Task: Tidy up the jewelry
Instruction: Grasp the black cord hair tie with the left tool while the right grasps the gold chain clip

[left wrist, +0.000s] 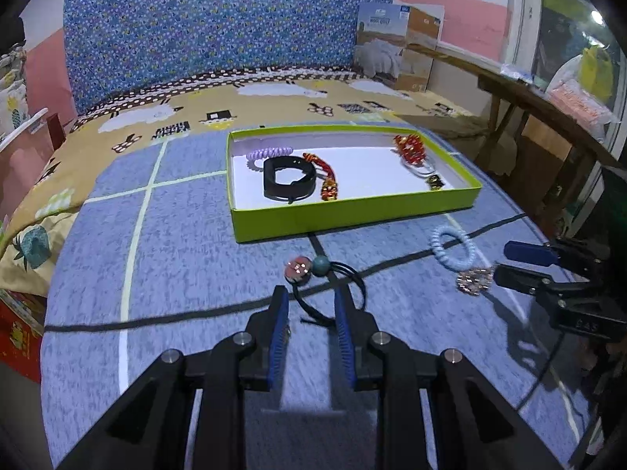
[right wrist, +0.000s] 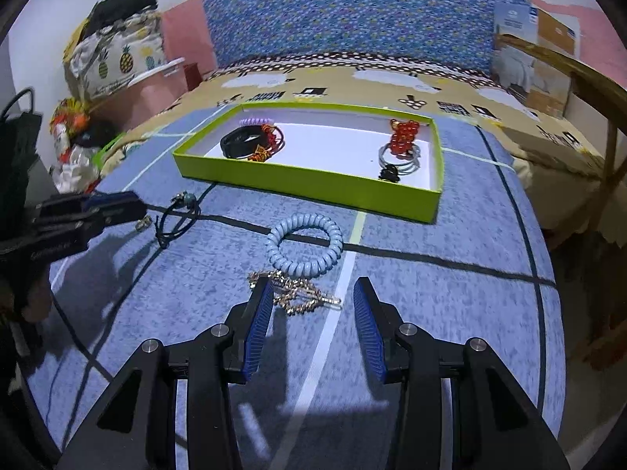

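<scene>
A lime-green tray (left wrist: 352,215) sits on the blue mat and holds a black band (left wrist: 288,180), a purple spiral tie (left wrist: 270,152), red knotted ornaments (left wrist: 327,180), a red bead bracelet (left wrist: 409,149) and silver rings (left wrist: 421,168). In front of the tray lies a black cord bracelet (left wrist: 321,266) with a teal bead and a round charm. My left gripper (left wrist: 311,297) is open, and the bracelet's cord loop lies between its fingertips. My right gripper (right wrist: 313,288) is open just behind a gold hair clip (right wrist: 298,295). A light blue spiral tie (right wrist: 303,244) lies beyond the clip.
The mat (right wrist: 431,293) covers a bed with a patterned blue headboard (left wrist: 219,27). A cardboard box (left wrist: 395,47) stands at the back right beside a wooden rail (left wrist: 529,90). Bags and clutter (right wrist: 113,55) are stacked at the left of the bed.
</scene>
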The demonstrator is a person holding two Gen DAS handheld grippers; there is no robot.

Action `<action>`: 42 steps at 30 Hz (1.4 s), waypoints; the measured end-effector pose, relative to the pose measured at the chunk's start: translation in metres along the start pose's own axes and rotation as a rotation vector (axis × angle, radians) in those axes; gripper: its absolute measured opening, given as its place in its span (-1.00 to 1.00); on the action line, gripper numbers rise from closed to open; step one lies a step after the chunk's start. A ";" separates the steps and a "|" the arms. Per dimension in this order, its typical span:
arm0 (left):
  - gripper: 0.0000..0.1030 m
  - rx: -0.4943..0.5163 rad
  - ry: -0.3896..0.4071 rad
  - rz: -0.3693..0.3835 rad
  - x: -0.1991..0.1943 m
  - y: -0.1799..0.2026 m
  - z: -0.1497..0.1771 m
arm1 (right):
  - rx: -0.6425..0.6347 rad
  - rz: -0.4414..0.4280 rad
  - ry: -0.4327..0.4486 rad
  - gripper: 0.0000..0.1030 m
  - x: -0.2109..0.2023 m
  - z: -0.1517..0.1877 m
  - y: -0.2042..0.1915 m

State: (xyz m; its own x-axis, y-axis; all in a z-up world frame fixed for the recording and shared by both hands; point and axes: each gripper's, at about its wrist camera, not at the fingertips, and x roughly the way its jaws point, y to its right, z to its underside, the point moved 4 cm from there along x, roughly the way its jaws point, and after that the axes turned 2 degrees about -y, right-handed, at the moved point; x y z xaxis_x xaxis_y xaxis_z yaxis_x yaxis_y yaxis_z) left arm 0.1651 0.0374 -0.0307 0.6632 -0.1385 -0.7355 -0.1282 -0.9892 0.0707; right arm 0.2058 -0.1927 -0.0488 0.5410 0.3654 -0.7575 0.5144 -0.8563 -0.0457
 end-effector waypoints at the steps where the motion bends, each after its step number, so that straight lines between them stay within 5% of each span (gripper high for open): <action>1: -0.51 0.002 -0.008 -0.001 0.004 -0.001 -0.001 | -0.013 0.002 -0.006 -0.15 0.003 -0.001 0.001; 9: -0.51 -0.016 -0.080 -0.002 0.031 -0.004 -0.004 | -0.088 -0.048 -0.046 -0.16 0.019 -0.005 -0.001; 21: -0.51 0.040 -0.078 -0.037 0.035 0.006 -0.008 | -0.128 -0.090 -0.091 -0.18 0.023 0.002 -0.015; 24: -0.71 0.047 -0.080 -0.034 0.034 0.008 -0.007 | -0.140 -0.078 -0.090 -0.49 0.021 0.004 -0.020; 30: -0.95 0.063 -0.083 -0.009 0.032 0.014 -0.004 | -0.149 -0.046 -0.092 -0.50 0.018 0.007 -0.026; 42: -0.96 0.078 -0.048 0.057 0.012 0.027 0.004 | -0.076 -0.031 -0.052 -0.50 -0.002 0.016 -0.025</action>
State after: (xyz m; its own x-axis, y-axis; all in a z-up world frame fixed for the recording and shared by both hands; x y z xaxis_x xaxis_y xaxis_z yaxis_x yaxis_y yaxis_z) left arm 0.1662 0.0088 -0.0401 0.6173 -0.1901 -0.7634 -0.2228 -0.9729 0.0621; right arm 0.1812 -0.1773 -0.0563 0.4900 0.3700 -0.7893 0.5801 -0.8143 -0.0216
